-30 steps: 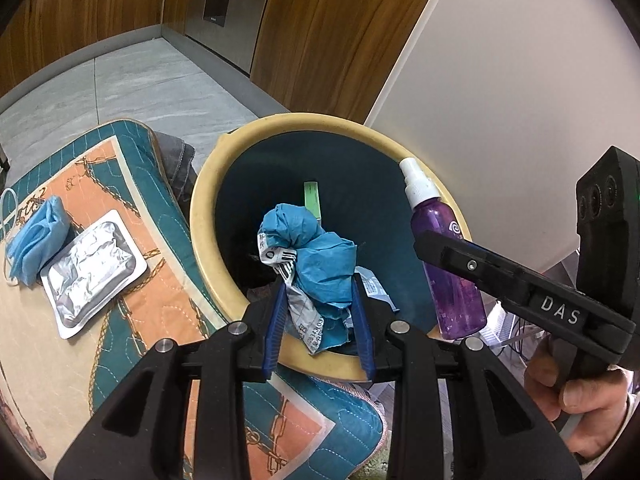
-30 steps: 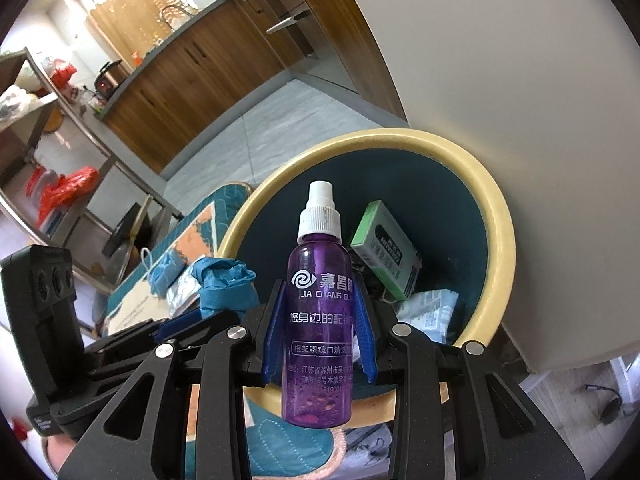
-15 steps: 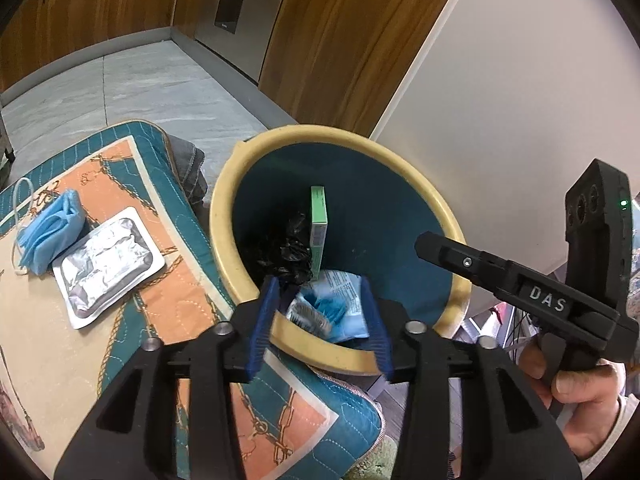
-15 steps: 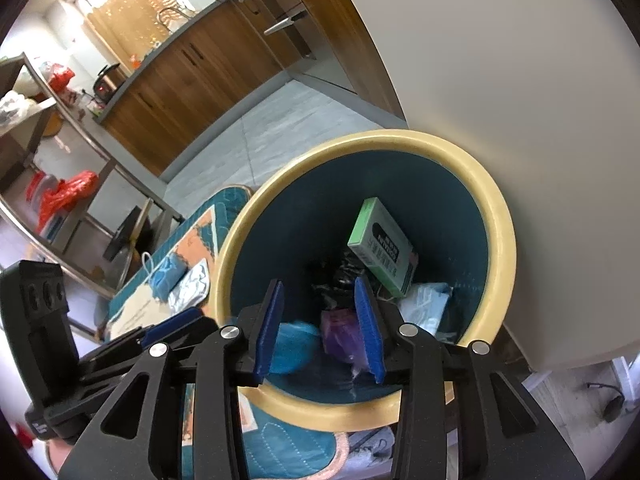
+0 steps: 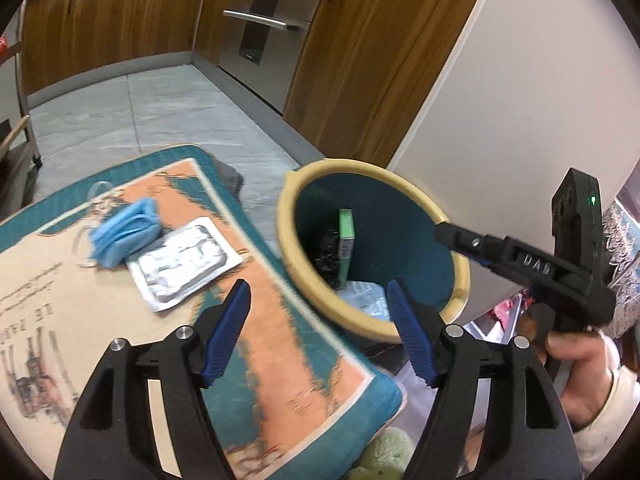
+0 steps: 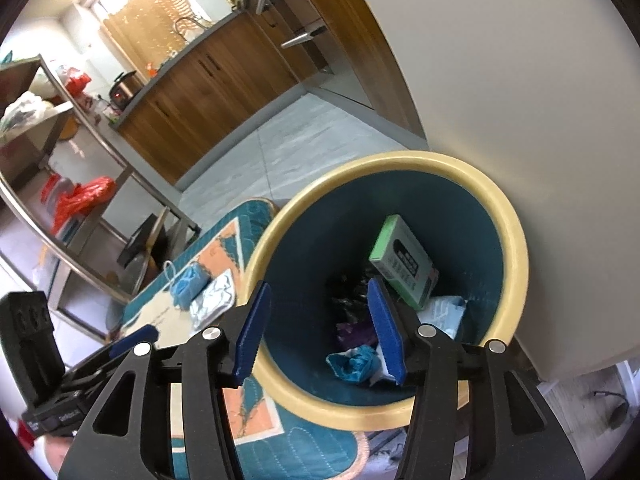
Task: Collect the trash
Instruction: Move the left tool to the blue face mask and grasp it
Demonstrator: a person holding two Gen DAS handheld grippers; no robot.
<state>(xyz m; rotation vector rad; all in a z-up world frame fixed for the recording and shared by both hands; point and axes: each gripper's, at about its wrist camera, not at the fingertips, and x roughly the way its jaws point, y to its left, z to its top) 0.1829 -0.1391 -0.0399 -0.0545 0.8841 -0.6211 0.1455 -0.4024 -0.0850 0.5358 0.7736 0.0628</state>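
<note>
Left gripper [image 5: 318,322] opening, empty | right gripper [image 6: 318,330] opening, empty over bin [image 6: 516,240] | mask [image 5: 122,232], foil pack [image 5: 186,264] on mat [image 5: 280,360] | your mask's soft, light: pinch folds.

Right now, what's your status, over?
Both tongs, left and right, opening, empty. Purple bottle in bin. Face mask, foil pack remain. Nothing blocking.

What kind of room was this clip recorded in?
Most likely a home kitchen: wooden cabinets along the wall, a built-in steel oven with bar handles, and a counter with a sink tap and rice cooker.
</note>
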